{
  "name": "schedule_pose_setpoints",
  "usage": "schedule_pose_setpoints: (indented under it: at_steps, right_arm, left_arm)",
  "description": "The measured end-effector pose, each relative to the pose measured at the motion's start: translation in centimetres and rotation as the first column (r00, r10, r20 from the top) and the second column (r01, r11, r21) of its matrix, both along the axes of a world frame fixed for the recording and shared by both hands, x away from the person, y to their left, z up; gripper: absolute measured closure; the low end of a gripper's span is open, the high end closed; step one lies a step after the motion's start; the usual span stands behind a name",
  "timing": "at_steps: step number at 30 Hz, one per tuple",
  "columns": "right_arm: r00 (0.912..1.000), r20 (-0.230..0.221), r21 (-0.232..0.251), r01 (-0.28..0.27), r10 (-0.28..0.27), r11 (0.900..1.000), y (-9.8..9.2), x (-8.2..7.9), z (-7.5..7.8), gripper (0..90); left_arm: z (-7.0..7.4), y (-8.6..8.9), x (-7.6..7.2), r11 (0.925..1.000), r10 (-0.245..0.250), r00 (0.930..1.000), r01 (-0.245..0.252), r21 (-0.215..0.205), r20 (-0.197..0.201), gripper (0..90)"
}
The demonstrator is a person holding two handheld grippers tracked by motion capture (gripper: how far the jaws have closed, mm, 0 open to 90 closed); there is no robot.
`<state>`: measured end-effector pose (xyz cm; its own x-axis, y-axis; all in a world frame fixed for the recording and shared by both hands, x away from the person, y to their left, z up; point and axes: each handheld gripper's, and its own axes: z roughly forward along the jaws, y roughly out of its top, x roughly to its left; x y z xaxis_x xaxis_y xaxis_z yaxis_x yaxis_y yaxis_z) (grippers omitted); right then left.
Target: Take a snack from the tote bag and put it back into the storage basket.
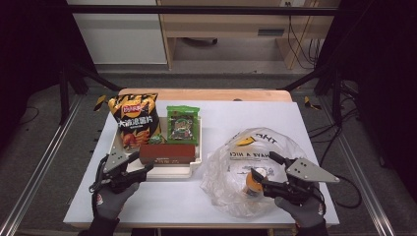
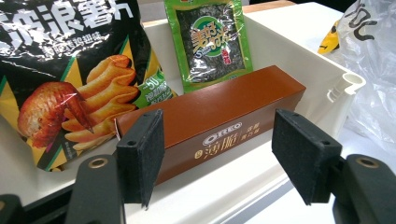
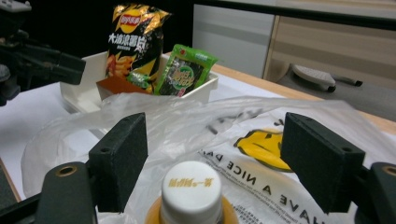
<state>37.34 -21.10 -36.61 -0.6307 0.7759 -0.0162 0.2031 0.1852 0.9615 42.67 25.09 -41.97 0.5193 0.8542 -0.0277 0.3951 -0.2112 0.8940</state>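
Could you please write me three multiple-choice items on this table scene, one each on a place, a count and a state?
1. Where does the brown Oreo box lie?
A. in the white tray
B. inside the plastic bag
C. on the bare table

2. How many snack items are in the tray?
A. one
B. three
C. five

3. How does the right claw stand at the white-capped bottle?
A. clamped on the cap
B. open, pads clear of it
C. shut beside it

Answers: 1 A, the box lies along the tray's near wall; 2 B, the chip bag, the green seaweed packet and the box; 3 B, gaps show on both sides of the cap.
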Motion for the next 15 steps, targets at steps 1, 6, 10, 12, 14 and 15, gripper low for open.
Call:
schedule_pose_setpoints:
  at_steps: [1, 6, 10, 12, 14, 15]
  right_arm:
    - [1.0000, -0.007, -0.001, -0.004, 0.003, 1.000, 0.1, 0.0, -0.2, 23.2]
    - [0.9980, -0.054, -0.021, -0.033, 0.032, 0.999, 0.6, -0.1, -1.3, 22.0]
    - [0.9963, -0.079, -0.058, -0.038, 0.034, 0.998, 1.2, 0.0, -2.4, 21.6]
    - [0.9955, -0.091, -0.074, -0.034, 0.027, 0.997, 1.3, 0.0, -2.9, 21.6]
    - [0.9945, -0.102, -0.083, -0.029, 0.020, 0.996, 1.2, 0.0, -3.4, 21.6]
    - [0.9940, -0.108, -0.085, -0.028, 0.019, 0.996, 1.1, 0.0, -3.7, 21.7]
  left_arm:
    - [0.0, 0.0, 0.0, 1.0000, 0.003, 1.0000, -0.003, -0.002, 0.001, 34.0]
    - [0.1, 0.3, 0.0, 1.0000, 0.007, 1.0000, -0.007, -0.006, 0.001, 33.9]
    - [0.1, 0.4, 0.0, 1.0000, 0.008, 1.0000, -0.008, -0.005, 0.001, 33.9]
    - [0.1, 0.4, 0.0, 0.9999, 0.008, 1.0000, -0.008, -0.006, 0.002, 33.9]
    - [0.1, 0.4, 0.0, 1.0000, 0.007, 1.0000, -0.007, -0.005, 0.001, 33.9]
    - [0.1, 0.4, 0.0, 1.0000, 0.007, 1.0000, -0.007, -0.004, 0.000, 33.9]
